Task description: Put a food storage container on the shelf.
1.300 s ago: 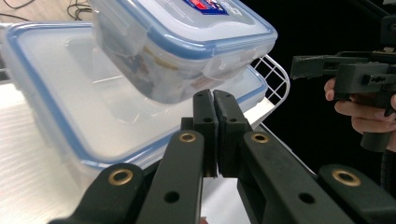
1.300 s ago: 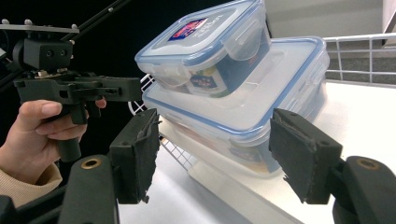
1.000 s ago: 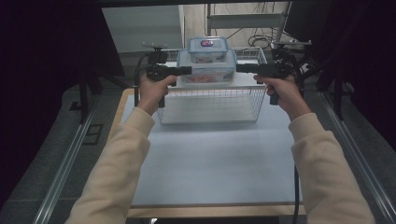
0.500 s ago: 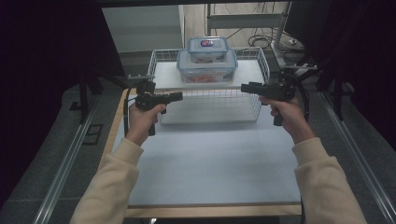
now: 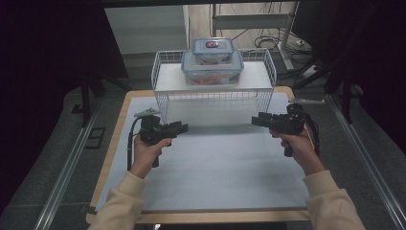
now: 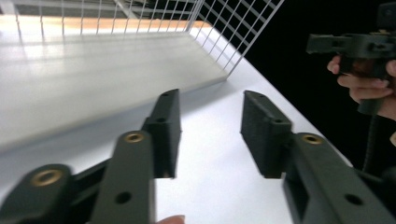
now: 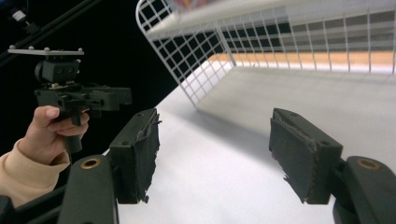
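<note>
Your left gripper sits low over the near-left of the mat, jaws about half apart w/ nothing between them; they've just been opening. Your right gripper is opposite on the right side, jaws wide apart, also empty, pads over bare mat. The two point at each other, well apart. Just beyond them, at the far edge of the table, stands the wire rack, w/ its white shelf raised above the mat. On that shelf, centre-right, sits the large container, blue-rimmed lid on, reddish contents inside. The small container is stacked on its lid.
</note>
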The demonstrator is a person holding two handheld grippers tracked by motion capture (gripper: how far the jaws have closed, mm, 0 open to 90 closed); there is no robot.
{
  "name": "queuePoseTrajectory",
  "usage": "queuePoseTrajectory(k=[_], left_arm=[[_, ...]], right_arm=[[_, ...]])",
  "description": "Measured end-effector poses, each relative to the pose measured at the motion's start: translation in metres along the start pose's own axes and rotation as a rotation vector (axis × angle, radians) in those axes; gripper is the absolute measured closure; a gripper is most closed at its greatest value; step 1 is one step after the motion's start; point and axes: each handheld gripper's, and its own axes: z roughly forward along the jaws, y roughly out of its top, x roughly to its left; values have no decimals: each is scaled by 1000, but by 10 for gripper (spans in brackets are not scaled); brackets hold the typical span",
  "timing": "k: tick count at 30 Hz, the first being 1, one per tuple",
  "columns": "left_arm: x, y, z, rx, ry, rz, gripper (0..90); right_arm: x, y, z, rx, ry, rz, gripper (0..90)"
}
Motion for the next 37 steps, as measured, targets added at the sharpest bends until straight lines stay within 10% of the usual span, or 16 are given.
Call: queuePoseTrajectory(k=[17,37], left_arm=[[16,-57,9,79,52,-40,315],[19,-59,0,58,72,-48,270]], right_arm=[[-18,-79,-3,97,-19,22,311],[-17,-80,-12,60,-25,-4,286]])
